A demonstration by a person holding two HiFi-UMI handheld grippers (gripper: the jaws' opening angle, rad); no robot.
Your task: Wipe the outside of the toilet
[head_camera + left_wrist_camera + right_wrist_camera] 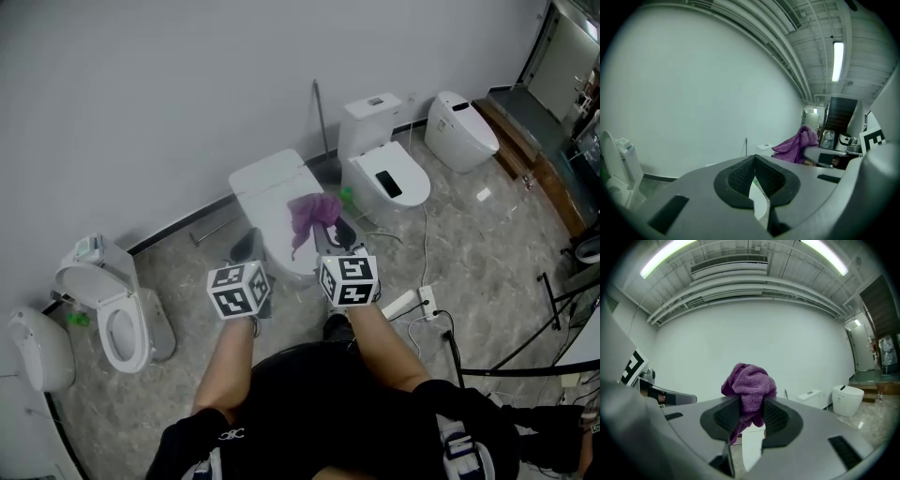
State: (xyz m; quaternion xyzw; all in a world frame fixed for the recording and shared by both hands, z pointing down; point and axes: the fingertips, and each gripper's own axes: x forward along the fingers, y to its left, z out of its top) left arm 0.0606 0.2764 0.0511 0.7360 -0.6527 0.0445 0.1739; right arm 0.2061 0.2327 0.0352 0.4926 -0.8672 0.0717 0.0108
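Note:
A white toilet (272, 192) with its lid down stands against the wall straight ahead of me. My right gripper (334, 231) is shut on a purple cloth (314, 213), which hangs bunched over the toilet's right side. In the right gripper view the cloth (749, 383) bulges up between the black pads (776, 418) of that gripper (750, 404). My left gripper (249, 244) hovers by the toilet's left front, and its jaws meet at the tip with nothing in them (754, 161). From the left gripper view the cloth (797, 144) shows off to the right.
An open-lidded toilet (117, 314) and another fixture (37, 349) stand to the left. Two more toilets (386, 173) (459, 131) line the wall to the right. A power strip (412, 302) with cables lies on the marble floor at the right. A thin rod (322, 117) leans on the wall.

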